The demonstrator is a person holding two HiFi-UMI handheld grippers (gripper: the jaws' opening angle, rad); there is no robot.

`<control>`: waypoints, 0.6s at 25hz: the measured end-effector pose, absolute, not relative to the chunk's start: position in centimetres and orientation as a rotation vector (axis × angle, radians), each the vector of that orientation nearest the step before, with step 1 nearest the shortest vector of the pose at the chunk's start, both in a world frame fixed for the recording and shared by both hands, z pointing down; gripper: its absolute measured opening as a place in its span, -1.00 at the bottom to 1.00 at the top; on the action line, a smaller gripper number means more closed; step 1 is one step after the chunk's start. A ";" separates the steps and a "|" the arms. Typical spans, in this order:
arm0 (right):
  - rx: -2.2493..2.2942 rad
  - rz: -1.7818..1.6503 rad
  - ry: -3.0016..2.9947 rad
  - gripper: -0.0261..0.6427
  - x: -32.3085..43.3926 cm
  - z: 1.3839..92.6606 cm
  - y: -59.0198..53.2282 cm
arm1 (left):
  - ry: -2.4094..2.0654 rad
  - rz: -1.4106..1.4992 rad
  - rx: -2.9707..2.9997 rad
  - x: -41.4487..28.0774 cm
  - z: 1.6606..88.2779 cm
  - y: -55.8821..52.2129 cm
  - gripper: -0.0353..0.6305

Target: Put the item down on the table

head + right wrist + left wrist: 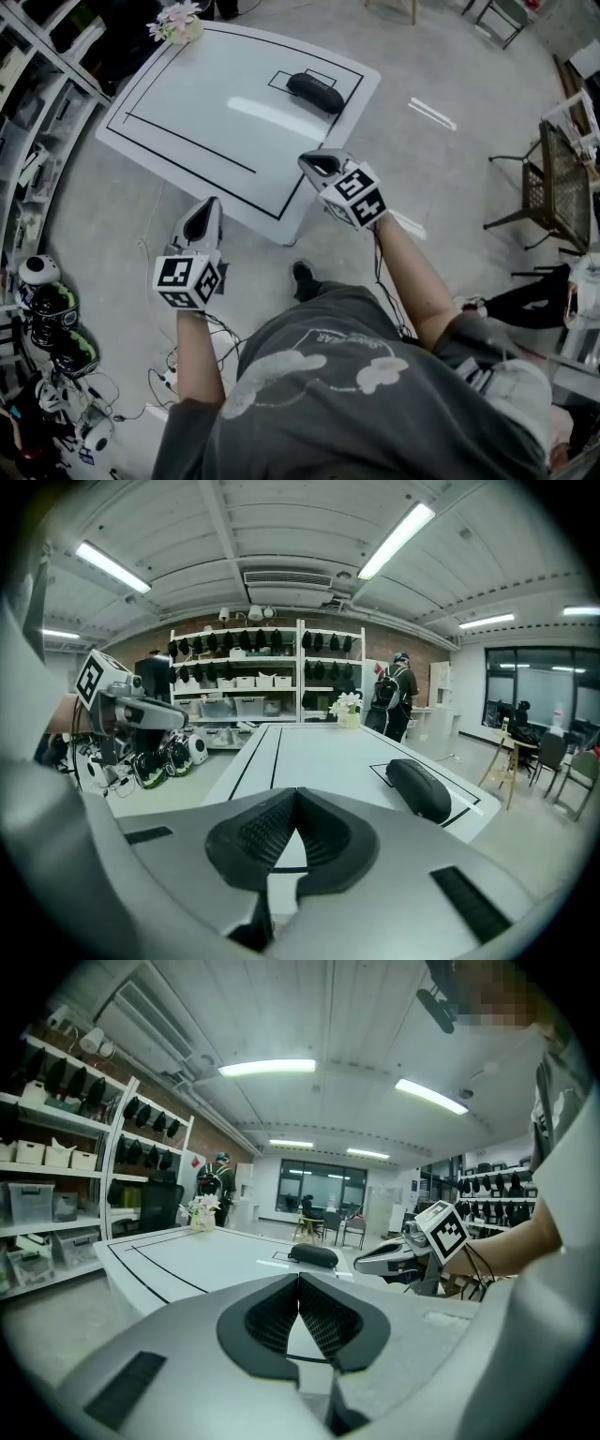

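Two grippers hang in front of us, both off the white worktop (206, 122). The left gripper (207, 210) is over the floor (431, 187), just beside the worktop's near edge. The right gripper (315, 163) reaches over the near right edge. In each gripper view the ribbed dark pads meet at the tip, so both pairs of jaws are pressed together with nothing between them.

The black case (315, 92) lies flat on the worktop at its far right corner, inside a small rectangle (279, 79) drawn in black line. It is well apart from both grippers. Only bare white surface and the long black guide lines (187, 141) lie between the right jaws and the case. From the left gripper view the right gripper sits to the right of the case.

A small bunch of pale flowers (178, 23) stands on the far left corner of the worktop, well apart from the case. Shelving (37, 112) with boxes and dark gear runs along the left side of the room. Rounded black-and-white gear (42, 300) lies on the floor below it, and loose cables (164, 375) trail near our feet. A dark mesh chair (553, 183) stands off to the right. In the right gripper view a person with a backpack (394, 700) stands beyond the far end of the worktop, near the flowers.
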State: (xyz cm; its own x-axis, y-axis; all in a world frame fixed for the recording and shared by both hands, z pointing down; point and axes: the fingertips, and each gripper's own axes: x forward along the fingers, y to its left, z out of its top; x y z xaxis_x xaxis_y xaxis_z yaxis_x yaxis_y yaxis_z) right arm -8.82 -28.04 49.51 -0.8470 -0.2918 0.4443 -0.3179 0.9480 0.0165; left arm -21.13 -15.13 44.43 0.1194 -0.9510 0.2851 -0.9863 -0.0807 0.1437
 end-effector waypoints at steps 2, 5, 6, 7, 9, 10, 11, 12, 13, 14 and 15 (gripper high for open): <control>0.427 0.065 -2.643 -0.93 -9.3 49.4 -26.7 | -1.914 0.152 2.087 -21.3 44.3 -13.6 -0.88; 0.418 0.048 -2.639 -0.93 -10.0 49.2 -24.6 | -1.925 0.139 2.081 -21.4 44.3 -11.3 -0.88; 0.413 0.041 -2.639 -0.93 -10.2 49.1 -23.7 | -1.928 0.136 2.078 -21.4 44.3 -10.6 -0.88; 0.406 0.034 -2.641 -0.93 -10.3 49.1 -22.9 | -1.930 0.131 2.074 -21.4 44.4 -9.7 -0.88; 0.388 0.020 -2.646 -0.93 -10.4 49.0 -21.0 | -1.935 0.122 2.068 -21.0 44.5 -8.0 -0.88; 0.379 0.015 -2.650 -0.93 -10.4 48.9 -20.0 | -1.938 0.119 2.068 -20.7 44.4 -7.0 -0.88; 0.374 0.010 -2.655 -0.93 -10.3 48.7 -19.1 | -1.942 0.117 2.068 -20.4 44.3 -6.0 -0.88; 0.371 0.007 -2.659 -0.93 -10.2 48.5 -18.2 | -1.946 0.116 2.068 -20.1 44.2 -5.0 -0.88; 0.370 0.008 -2.661 -0.93 -10.0 48.3 -17.2 | -1.948 0.114 2.068 -19.8 44.2 -4.0 -0.88; 0.369 0.009 -2.660 -0.93 -9.7 48.2 -16.3 | -1.950 0.112 2.068 -19.6 44.1 -3.1 -0.88; 0.367 0.007 -2.659 -0.93 -9.4 48.0 -15.3 | -1.951 0.110 2.068 -19.3 44.1 -2.1 -0.88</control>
State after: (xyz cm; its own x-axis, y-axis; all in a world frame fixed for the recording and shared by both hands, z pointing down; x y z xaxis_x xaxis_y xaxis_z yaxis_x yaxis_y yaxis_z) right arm -9.41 -15.31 48.02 -0.8617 -0.2561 0.4380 -0.2583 0.9644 0.0557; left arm -19.30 -2.07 44.10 0.0771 -0.9637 0.2555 -0.9863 -0.0363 0.1607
